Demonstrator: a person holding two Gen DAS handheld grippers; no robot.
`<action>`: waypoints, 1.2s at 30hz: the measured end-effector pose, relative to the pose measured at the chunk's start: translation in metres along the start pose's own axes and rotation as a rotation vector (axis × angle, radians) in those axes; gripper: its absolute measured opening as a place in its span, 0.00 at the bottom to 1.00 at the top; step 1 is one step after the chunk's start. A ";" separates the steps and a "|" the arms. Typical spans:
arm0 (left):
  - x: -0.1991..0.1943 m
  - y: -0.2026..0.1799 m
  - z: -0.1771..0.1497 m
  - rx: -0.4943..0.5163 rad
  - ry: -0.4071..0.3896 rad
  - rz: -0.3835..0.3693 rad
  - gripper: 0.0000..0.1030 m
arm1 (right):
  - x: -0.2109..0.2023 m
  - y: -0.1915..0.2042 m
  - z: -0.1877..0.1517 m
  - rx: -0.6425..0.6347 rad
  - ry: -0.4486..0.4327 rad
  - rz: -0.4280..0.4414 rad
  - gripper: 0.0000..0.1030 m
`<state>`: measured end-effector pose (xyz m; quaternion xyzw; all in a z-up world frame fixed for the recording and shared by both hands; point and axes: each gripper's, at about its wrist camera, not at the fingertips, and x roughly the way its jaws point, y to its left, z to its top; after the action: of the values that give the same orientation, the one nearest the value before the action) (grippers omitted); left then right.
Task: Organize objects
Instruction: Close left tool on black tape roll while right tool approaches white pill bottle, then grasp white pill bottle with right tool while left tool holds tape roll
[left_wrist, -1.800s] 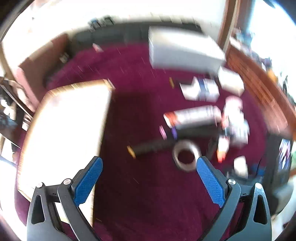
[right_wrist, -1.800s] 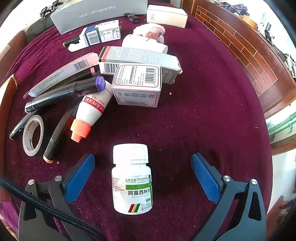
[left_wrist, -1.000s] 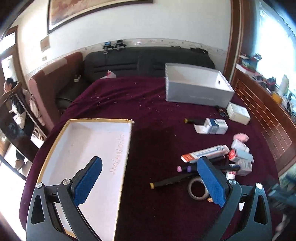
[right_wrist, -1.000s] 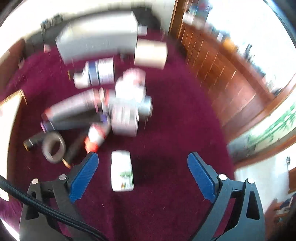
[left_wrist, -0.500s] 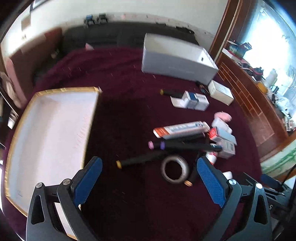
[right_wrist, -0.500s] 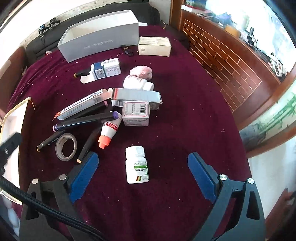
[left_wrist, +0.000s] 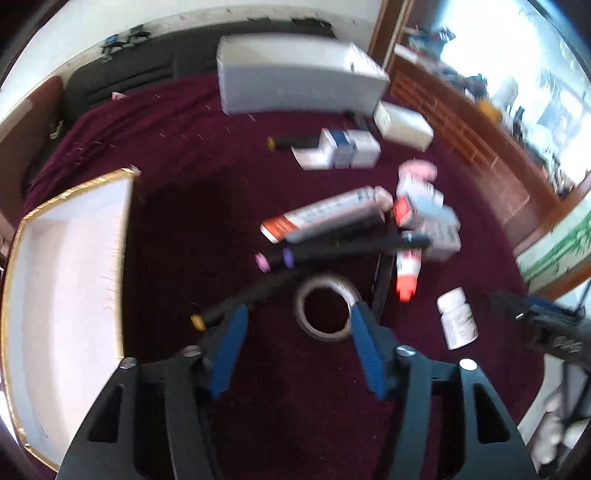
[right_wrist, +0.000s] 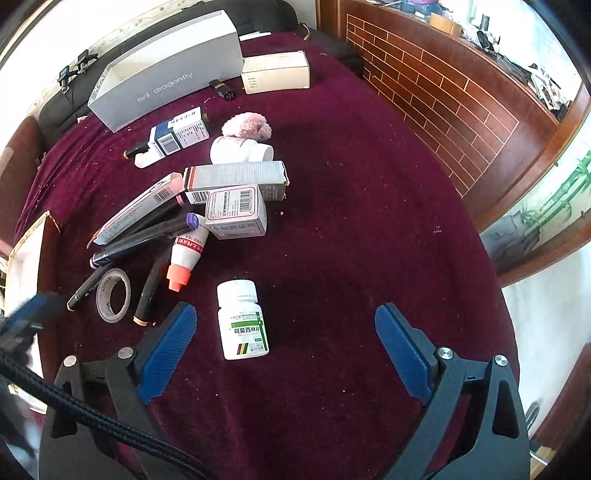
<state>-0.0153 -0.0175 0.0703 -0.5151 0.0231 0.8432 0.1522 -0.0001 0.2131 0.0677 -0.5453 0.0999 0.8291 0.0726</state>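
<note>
- Tape roll (left_wrist: 327, 309): lain flat on cloth betw. left gripper (left_wrist: 297, 334) pads, untouched; jaws part-closed, empty.
- Pill bottle (right_wrist: 242, 319): framed by right gripper (right_wrist: 284, 349), jaws wide.
- Step: pick approach; descent & squeeze needed.

Both hand-held grippers (left_wrist: 295, 343) (right_wrist: 284, 347) gape, empty

A maroon velvet cloth (right_wrist: 369, 206) covers the table, speckled with pale crumbs. On it lie a white pill bottle (right_wrist: 242, 320) with a green label, a tape roll (right_wrist: 113, 295), dark markers (right_wrist: 147, 236), an orange-capped glue bottle (right_wrist: 186, 254), several barcoded medicine boxes (right_wrist: 236, 212) in a loose heap, a pink fluffy ball (right_wrist: 246, 126), a cream carton (right_wrist: 275, 72) and a long grey open box (right_wrist: 166, 74). A gold-rimmed white tray (left_wrist: 66, 295) sits at the left edge
</note>
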 end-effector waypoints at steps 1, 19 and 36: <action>0.008 -0.003 -0.001 0.001 0.014 -0.001 0.47 | -0.001 0.000 0.000 -0.004 -0.003 0.003 0.96; 0.059 -0.037 -0.004 0.052 0.014 0.109 0.40 | -0.003 -0.010 -0.006 -0.030 -0.004 -0.004 0.96; 0.000 0.019 -0.035 -0.148 -0.001 -0.008 0.04 | 0.017 -0.001 -0.010 -0.089 0.055 0.036 0.96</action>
<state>0.0097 -0.0421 0.0514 -0.5248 -0.0411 0.8421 0.1170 0.0023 0.2113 0.0485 -0.5685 0.0749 0.8187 0.0307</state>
